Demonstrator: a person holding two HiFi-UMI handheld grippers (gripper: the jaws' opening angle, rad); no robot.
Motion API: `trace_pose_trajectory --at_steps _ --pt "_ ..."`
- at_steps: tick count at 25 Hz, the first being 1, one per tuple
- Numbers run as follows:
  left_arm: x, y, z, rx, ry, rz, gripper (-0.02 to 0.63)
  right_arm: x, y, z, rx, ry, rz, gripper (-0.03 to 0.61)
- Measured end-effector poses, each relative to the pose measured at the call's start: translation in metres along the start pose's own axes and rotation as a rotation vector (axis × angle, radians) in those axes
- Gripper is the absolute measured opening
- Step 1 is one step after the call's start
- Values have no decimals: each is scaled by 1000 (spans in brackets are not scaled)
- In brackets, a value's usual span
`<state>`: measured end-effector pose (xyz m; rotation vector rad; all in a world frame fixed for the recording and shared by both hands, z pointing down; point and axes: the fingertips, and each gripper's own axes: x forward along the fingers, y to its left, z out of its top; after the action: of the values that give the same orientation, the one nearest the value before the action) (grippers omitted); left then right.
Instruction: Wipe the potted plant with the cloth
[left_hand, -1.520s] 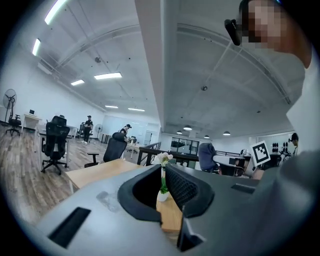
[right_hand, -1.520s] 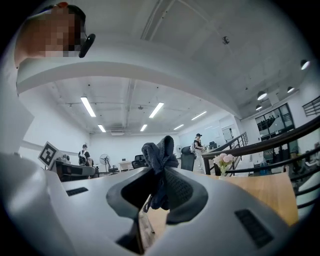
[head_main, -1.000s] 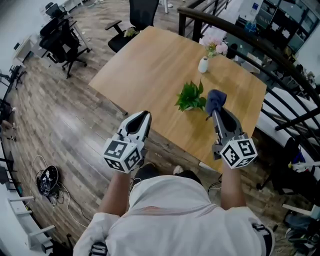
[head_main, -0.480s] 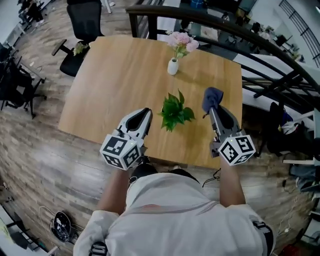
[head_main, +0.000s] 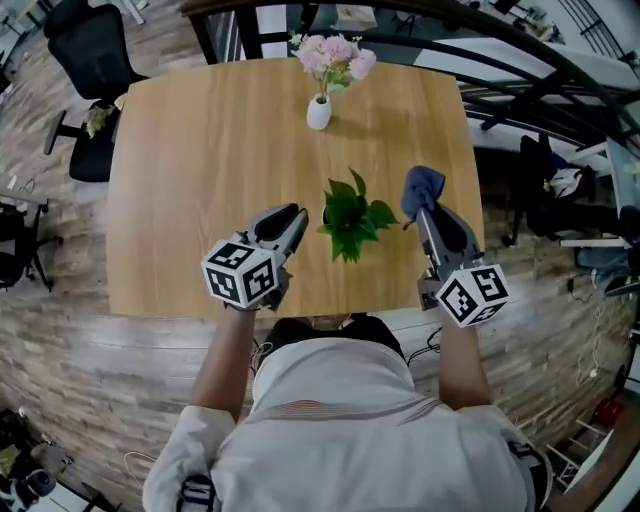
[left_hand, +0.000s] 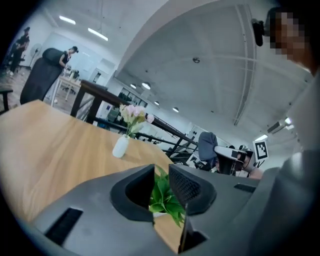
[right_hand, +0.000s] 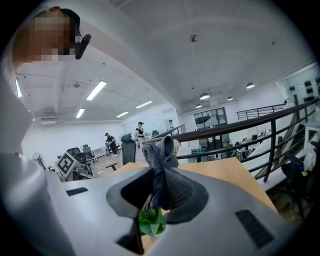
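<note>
Left gripper (head_main: 295, 216) is low over the near part of the wooden table (head_main: 200, 150). Its jaws are opening, a narrow gap with nothing gripped. Right gripper (head_main: 423, 213) is clamped on the blue-grey cloth (head_main: 422, 189). The potted plant (head_main: 350, 215) stands on the table between them, close to both. Further back stands a small white vase (head_main: 319, 111) with pink flowers.

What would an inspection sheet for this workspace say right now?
Surface: wooden table, mostly bare.
Job's things: potted plant upright, between the two grippers in the head view; cloth off the table, in the right gripper.
Clutter: white vase of pink flowers at the far edge.
Grippers: left gripper jaws opening, nothing between them; right gripper shut on cloth.
Cables: nothing seen on the table.
Surroundings: office chair, black railing, plank floor.
</note>
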<state>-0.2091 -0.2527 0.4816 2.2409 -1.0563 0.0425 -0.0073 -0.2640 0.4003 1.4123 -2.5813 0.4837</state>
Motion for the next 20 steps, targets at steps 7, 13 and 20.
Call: trace_pose_trajectory --at_steps 7,13,20 --pt "55 51 -68 -262 189 -38 137 -11 -18 -29 76 41 -33 120" --pt "83 56 -94 -408 272 -85 137 -12 -17 -59 190 81 7 120" --pt "101 56 -118 -427 347 -62 135 -1 19 -116 514 169 160 120"
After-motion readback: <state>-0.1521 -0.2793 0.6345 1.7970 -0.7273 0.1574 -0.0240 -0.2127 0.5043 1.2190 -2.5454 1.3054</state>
